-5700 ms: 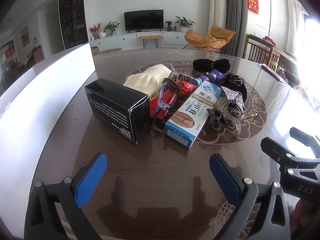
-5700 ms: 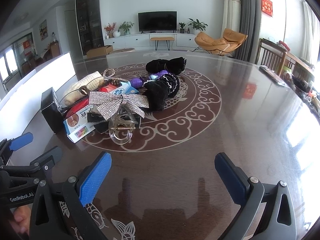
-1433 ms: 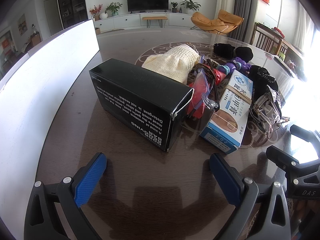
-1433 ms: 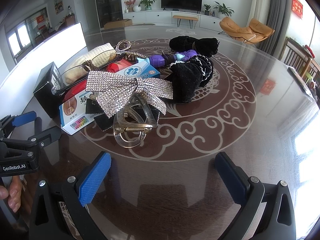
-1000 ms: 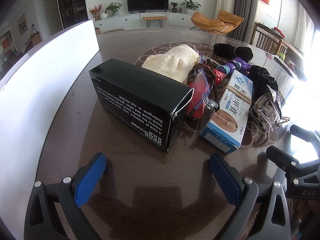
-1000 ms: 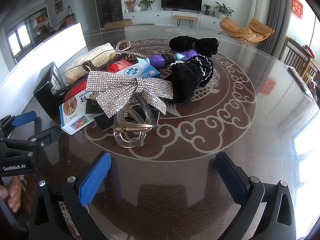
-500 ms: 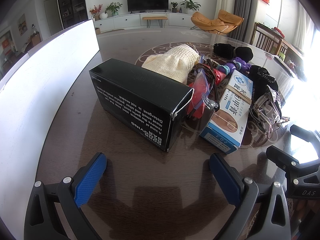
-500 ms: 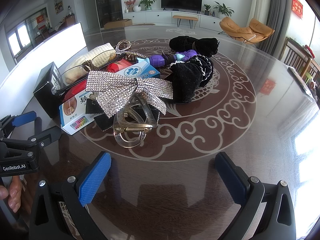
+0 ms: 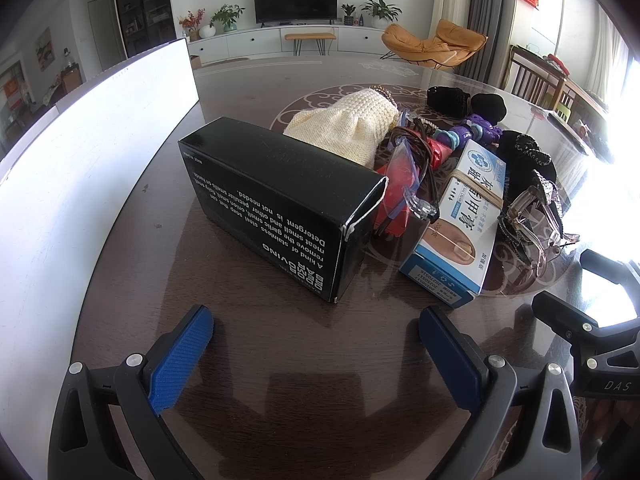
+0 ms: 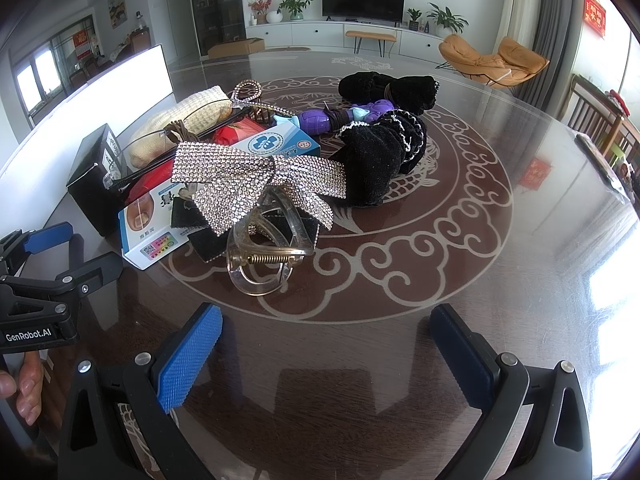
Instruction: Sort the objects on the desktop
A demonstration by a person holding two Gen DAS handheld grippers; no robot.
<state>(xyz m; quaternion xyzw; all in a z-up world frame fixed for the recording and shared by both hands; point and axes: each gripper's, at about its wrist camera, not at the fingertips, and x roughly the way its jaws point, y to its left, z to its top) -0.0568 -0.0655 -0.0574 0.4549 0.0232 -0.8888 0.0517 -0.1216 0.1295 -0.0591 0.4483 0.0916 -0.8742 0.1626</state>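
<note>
Left gripper [image 9: 316, 360] at the bottom of its own view, blue pads spread wide, nothing between them, bare tabletop [image 9: 260, 344] beneath. Right gripper [image 10: 326, 356] likewise at the bottom of its view, pads wide apart and holding nothing.

Left wrist view: black box [image 9: 280, 200] lies just above the gripper, centre frame, white print on its near side reading upside down, one end flap slightly sprung. To its right, a blue-and-white medicine carton [image 9: 460, 224] with a rubber band around it, angled toward the lower right. Between the two, clear glasses [image 9: 408, 184] leaning over a red packet [image 9: 394, 200]. Cream knitted pouch [image 9: 348, 132] behind the box, upper centre. Purple toy [image 9: 476, 132] and black velvet scrunchies [image 9: 528, 156] further right. A white panel [image 9: 80, 152] fills the left side of the frame.

Right wrist view: clear claw clip [image 10: 264, 256] sits nearest the gripper, centre frame, spring facing the camera. A rhinestone bow [image 10: 256, 184] rests on top of it, overlapping the medicine carton [image 10: 152, 228] at left. Black scrunchie with white trim [image 10: 380, 160] touches the bow's right end; a second black velvet piece [image 10: 388, 88] lies beyond it, upper centre. Black box [image 10: 92, 184] at the left edge of the pile. The left gripper [image 10: 44, 256] shows at lower left, apart from the pile.
</note>
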